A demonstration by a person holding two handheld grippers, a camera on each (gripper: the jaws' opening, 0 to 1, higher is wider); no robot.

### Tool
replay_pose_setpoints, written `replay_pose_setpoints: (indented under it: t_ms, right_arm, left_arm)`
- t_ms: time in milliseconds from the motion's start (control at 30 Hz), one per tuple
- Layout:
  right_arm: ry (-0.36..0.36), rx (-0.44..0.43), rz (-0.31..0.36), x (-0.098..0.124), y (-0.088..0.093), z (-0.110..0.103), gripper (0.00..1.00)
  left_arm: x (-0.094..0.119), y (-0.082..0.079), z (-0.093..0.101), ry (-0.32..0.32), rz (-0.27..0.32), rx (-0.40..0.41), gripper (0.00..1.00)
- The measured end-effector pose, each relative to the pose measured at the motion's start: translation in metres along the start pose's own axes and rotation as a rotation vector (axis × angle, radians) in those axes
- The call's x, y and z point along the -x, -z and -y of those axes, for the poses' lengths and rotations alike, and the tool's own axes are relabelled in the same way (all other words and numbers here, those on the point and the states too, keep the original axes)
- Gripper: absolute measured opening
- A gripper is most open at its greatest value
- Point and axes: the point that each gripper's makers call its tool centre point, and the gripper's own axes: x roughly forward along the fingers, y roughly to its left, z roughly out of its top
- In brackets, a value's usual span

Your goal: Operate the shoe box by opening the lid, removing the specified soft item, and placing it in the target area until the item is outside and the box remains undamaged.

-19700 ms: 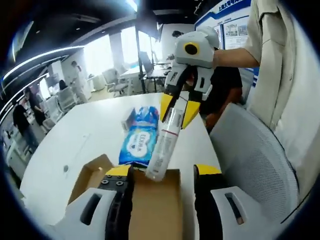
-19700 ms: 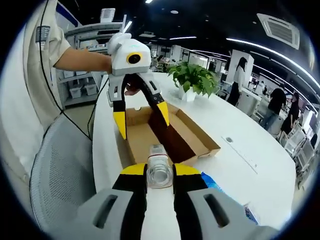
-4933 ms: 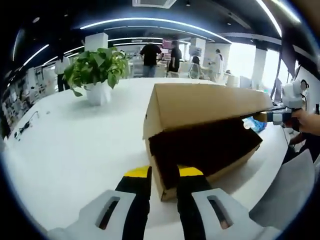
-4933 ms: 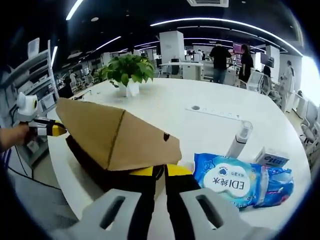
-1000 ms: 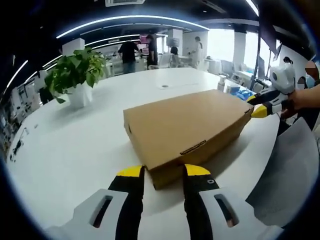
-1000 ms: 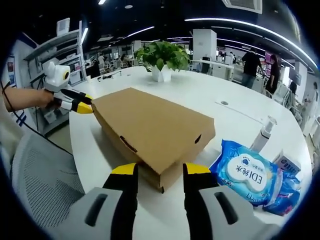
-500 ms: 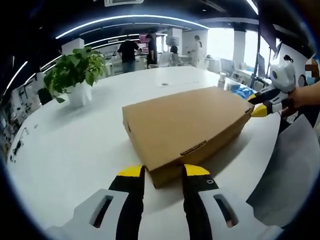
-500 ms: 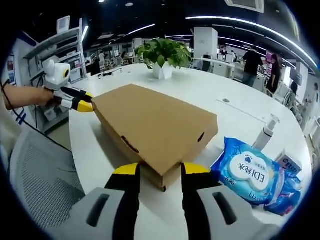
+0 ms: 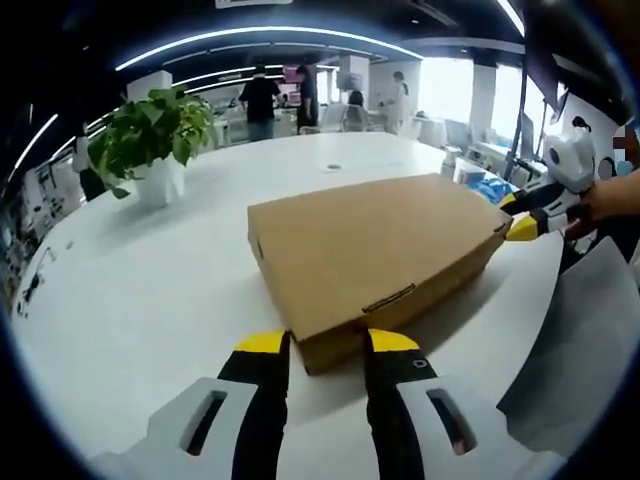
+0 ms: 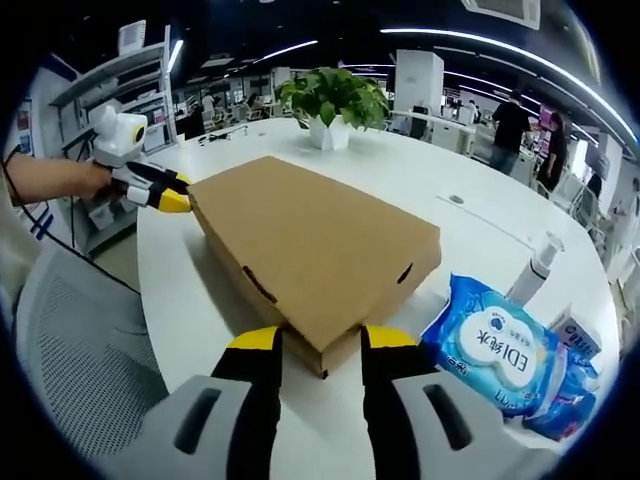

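Note:
The brown cardboard shoe box (image 9: 380, 250) lies on the white table (image 9: 150, 300) with its lid down flat. My left gripper (image 9: 328, 345) stands open, and the box's near corner sits between its yellow-tipped jaws. My right gripper (image 10: 322, 342) is open too, straddling the opposite corner of the box (image 10: 320, 250). Each gripper appears in the other's view at the box's far corner: the right gripper (image 9: 528, 215) and the left gripper (image 10: 155, 190). A blue-and-white pack of wet wipes (image 10: 498, 350) lies on the table (image 10: 420, 185) beside the box.
A clear pump bottle (image 10: 534, 268) and a small tissue pack (image 10: 578, 338) stand by the wipes. A potted plant (image 9: 150, 135) sits further back on the table. A grey mesh chair (image 10: 80, 350) is at the table's edge. People stand in the background.
The lid stays flat and both grippers keep to their corners. Only the views have shifted slightly.

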Motion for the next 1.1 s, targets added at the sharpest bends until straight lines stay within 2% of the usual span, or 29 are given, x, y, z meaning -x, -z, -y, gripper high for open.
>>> replay_pose_setpoints:
  t_ms: [1100]
  right_arm:
    - [-0.004,0.013,-0.02,-0.023,-0.017,0.038,0.28]
  left_arm:
    - [-0.034,-0.024,-0.015,-0.007,-0.011,0.012,0.27]
